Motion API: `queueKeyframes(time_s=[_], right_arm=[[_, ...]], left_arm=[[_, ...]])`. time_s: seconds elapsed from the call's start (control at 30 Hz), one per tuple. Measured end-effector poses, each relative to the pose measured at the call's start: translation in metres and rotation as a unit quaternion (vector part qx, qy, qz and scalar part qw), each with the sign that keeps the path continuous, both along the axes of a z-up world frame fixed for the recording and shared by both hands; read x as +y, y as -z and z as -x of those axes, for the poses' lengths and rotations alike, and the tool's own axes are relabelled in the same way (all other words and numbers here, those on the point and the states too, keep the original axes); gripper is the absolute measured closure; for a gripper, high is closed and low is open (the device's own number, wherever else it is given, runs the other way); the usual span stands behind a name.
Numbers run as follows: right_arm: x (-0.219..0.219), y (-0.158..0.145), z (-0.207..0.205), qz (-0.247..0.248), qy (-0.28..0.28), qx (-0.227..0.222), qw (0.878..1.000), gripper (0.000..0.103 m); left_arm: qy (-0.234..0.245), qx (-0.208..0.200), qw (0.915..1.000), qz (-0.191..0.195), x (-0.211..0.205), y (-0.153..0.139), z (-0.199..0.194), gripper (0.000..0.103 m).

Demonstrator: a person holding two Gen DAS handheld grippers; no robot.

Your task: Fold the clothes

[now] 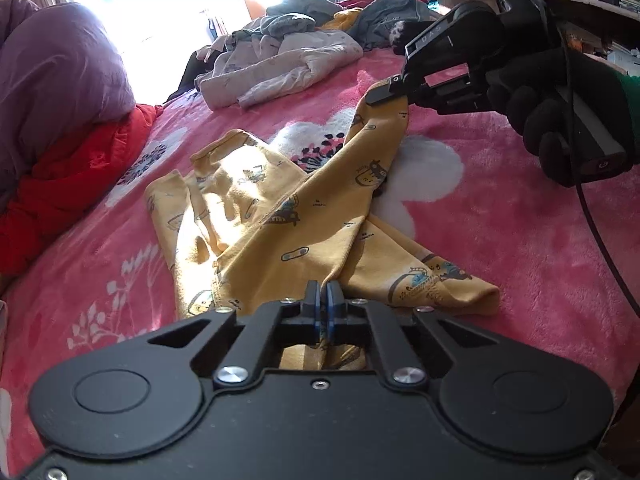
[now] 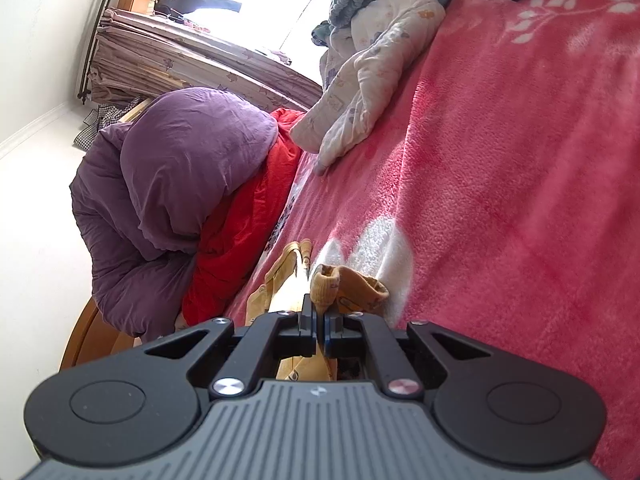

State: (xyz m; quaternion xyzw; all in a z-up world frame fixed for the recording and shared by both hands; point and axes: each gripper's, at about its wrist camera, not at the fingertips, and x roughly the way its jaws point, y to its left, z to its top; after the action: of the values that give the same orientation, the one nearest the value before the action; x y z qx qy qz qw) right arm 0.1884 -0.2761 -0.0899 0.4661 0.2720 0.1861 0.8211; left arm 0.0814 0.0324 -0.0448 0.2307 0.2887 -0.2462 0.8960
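Note:
A yellow printed child's garment (image 1: 280, 232) lies crumpled on the pink flowered blanket (image 1: 500, 220). My left gripper (image 1: 324, 292) is shut on the garment's near edge, and cloth shows under its jaws. My right gripper (image 1: 390, 90), held by a black-gloved hand (image 1: 532, 120), is shut on a far corner of the garment and lifts it off the blanket into a taut strip. In the right wrist view the right gripper (image 2: 319, 312) pinches a bunched yellow cuff of the garment (image 2: 352, 288).
A pile of unfolded clothes (image 1: 280, 64) lies at the far end of the bed. A purple duvet (image 1: 60, 80) over red bedding (image 1: 72, 192) sits at the left. A black cable (image 1: 600, 240) hangs from the right hand. Book shelves (image 1: 580, 0) stand far right.

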Motion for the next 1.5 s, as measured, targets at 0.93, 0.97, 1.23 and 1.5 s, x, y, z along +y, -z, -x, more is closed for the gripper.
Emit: queueKeyframes(time_s=[0.93, 0.97, 1.23, 1.5], right_arm=[[-0.005, -0.012, 0.019, 0.051, 0.035, -0.018, 0.998, 0.095], [-0.005, -0.013, 0.019, 0.050, 0.034, -0.020, 0.998, 0.095], [-0.005, -0.014, 0.025, 0.033, 0.040, -0.026, 0.998, 0.095], [-0.009, -0.011, 0.026, 0.043, 0.050, -0.020, 0.998, 0.095]], left_arm=[[-0.009, 0.079, 0.9824, 0.169, 0.074, -0.018, -0.008, 0.101], [-0.042, 0.067, 0.9802, 0.181, 0.087, -0.020, -0.013, 0.101], [-0.128, 0.025, 0.9746, 0.182, 0.098, -0.009, -0.071, 0.101], [-0.091, 0.044, 0.9860, 0.132, 0.067, -0.002, -0.082, 0.101]])
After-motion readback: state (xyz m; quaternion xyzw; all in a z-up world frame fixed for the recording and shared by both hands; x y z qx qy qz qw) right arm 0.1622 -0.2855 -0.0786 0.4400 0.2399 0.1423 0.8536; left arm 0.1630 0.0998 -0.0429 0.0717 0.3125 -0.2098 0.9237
